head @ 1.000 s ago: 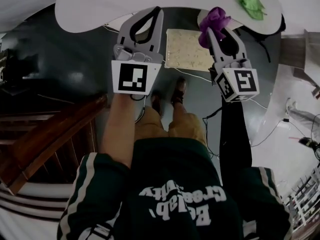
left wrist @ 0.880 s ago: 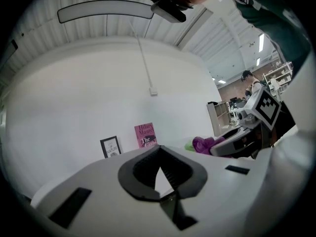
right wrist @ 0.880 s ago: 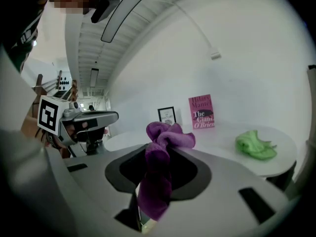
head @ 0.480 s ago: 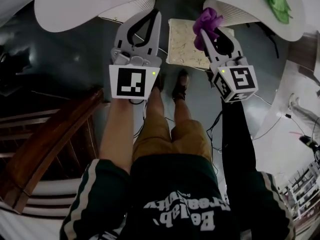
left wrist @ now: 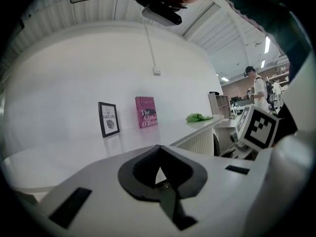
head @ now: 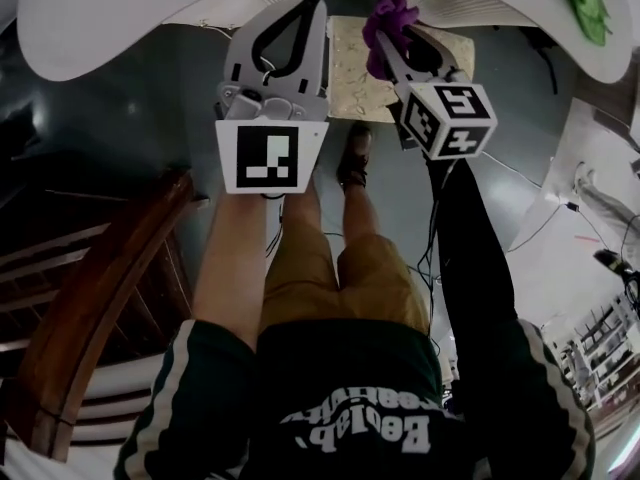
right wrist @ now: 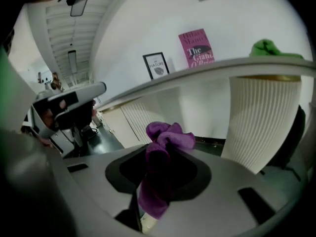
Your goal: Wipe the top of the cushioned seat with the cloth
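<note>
Cloth gripped in the right tongs above the seat, wiping not yet begun

Our right tongs [head: 386, 40] are clamped on a bunched purple cloth [head: 392, 16], which bulges past the tips and hangs down through the gap behind them; we judge this hold firm enough to drag the wad across fabric without it slipping. Our left tongs [head: 312, 4] are closed tip to tip with nothing between them, held level beside the right as a spare hand. Between and below the two, in the upper middle of the head view, lies the cream patterned cushioned seat [head: 350, 78], low by our feet. The cloth sits over its far edge, though we cannot tell whether it touches. A white worktop [head: 120, 18] curves across the top of the frame, with a green rag [head: 585, 3] on it at upper right, well apart from the seat
</note>
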`<state>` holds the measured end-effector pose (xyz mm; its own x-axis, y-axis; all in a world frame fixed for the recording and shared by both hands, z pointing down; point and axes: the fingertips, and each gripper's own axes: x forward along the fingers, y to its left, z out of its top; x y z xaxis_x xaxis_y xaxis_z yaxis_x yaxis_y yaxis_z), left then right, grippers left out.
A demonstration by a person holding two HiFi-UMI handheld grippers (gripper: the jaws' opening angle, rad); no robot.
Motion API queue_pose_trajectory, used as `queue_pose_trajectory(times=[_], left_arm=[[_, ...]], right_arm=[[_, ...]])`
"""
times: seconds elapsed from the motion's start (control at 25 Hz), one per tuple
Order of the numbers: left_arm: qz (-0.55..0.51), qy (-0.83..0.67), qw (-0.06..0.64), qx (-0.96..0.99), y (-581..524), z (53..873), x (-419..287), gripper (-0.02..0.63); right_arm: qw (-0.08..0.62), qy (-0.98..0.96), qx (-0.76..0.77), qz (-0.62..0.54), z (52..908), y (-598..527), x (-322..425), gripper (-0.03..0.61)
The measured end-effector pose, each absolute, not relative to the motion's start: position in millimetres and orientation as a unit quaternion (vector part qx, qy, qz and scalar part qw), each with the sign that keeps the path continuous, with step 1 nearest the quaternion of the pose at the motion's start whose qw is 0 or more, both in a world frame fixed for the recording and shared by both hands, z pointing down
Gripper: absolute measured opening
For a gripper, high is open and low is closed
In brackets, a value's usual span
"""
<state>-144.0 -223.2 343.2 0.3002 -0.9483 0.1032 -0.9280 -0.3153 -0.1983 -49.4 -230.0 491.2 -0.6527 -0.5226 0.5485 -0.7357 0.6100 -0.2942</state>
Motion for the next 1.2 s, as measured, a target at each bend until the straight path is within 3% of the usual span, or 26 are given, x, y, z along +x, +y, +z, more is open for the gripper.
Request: queue_pose_trajectory(times=[0.72,1.2], left_arm=[[-0.1,0.572,0.021,-0.814,-245,374,-170,0.014],[-0.097,0.578,0.003,-0.81,-248,384,-176,0.014]], right_arm=[[0.354,-0.774,0.331,0.406,662,-250,-107,0.115],[0.397,-0.786,0.303,0.366,687,-248,-95,0.112]])
